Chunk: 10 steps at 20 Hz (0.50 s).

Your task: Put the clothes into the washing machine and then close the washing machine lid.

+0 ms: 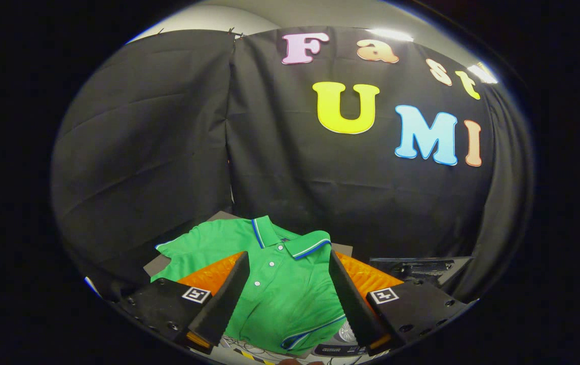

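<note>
Your claw hangs wide apart above the green polo shirt (collar trimmed in blue), which lies flat between its fingers.

Black cloth wall hangs in 2 panels; above it, a pale ceiling with bright lights.

Green polo shirt with blue-and-white trim on the collar and white buttons, lying flat and face up, collar pointing away toward the black cloth.
</note>
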Each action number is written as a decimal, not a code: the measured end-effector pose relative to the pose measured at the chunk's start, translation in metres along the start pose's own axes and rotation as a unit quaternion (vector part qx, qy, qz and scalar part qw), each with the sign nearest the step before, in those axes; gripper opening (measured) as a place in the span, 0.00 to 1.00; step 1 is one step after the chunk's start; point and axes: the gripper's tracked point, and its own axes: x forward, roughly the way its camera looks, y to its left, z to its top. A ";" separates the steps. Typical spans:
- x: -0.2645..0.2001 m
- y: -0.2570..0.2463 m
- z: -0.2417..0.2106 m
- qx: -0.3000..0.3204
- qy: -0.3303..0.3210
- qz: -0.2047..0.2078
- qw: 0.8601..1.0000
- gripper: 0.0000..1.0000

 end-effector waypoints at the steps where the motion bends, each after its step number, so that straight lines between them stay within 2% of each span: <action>1: 0.009 0.000 0.003 -0.002 0.007 0.002 1.000 0.98; 10: 0.082 0.027 -0.010 -0.022 0.096 0.030 0.995 0.98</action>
